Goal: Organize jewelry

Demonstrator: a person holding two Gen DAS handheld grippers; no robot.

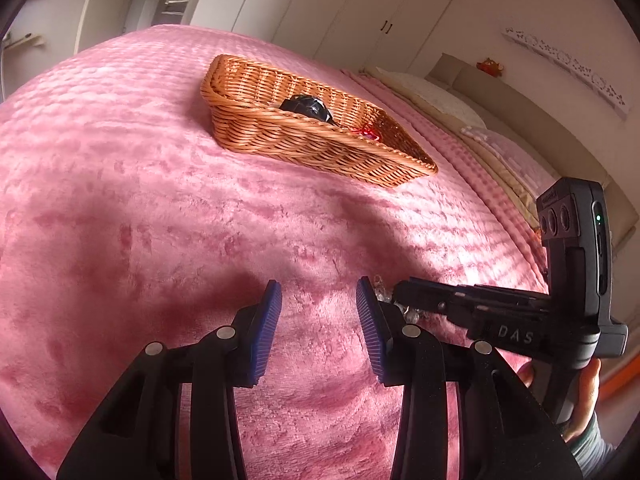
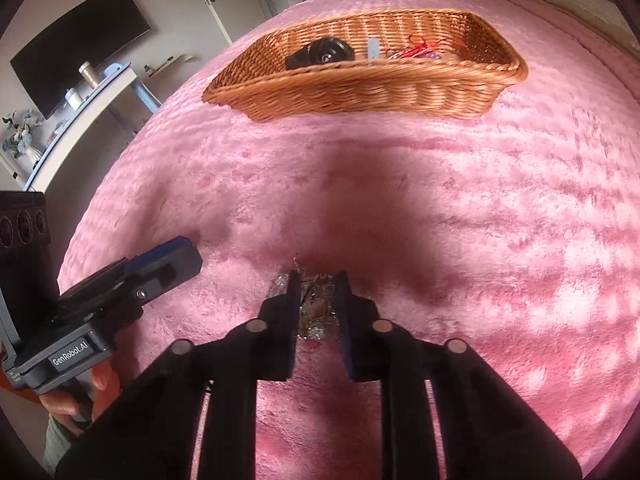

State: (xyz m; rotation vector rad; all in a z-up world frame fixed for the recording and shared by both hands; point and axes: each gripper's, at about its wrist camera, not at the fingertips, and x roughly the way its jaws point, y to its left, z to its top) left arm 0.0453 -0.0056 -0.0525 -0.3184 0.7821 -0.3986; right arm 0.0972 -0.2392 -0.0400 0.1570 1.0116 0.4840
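Down on a plush pink blanket [image 1: 160, 208], deep pile, crushed in streaks. Up at 12 o'clock in the left wrist view, a woven wicker basket [image 1: 280, 140], rectangular, braided rim, seen corner-on. Inside it a black faceted lump [image 1: 306, 108] and a scrap of red string [image 1: 366, 133] peeking over the near wall.

Left gripper [image 1: 319, 300] low at 6 o'clock, blue ribbed pads spread wide apart, only blanket between them. Off at 3 o'clock the right gripper [image 1: 396, 296], black and boxy, lettering on its side, tip pushed against small clear beads [image 1: 380, 290] just beside the left gripper's right pad. Little else of that jewelry visible from here.

Switching to the right wrist view: much more on offer. Right gripper [image 2: 318, 280] at 6 o'clock with jaws narrowed around a tangled jewelry pile [image 2: 316, 308], gold chain links and glinting silvery crystal bits, lying on the blanket. Pads close on either side, though firm contact with the pile impossible to confirm. Left gripper [image 2: 168, 256] at 9 o'clock, blue pad edge-on. Wicker basket [image 2: 360, 84] at 12 o'clock, long side facing, interior opened up: black lump [image 2: 320, 54], a pale blue strip [image 2: 373, 49], red string [image 2: 420, 50] bunched toward the right.
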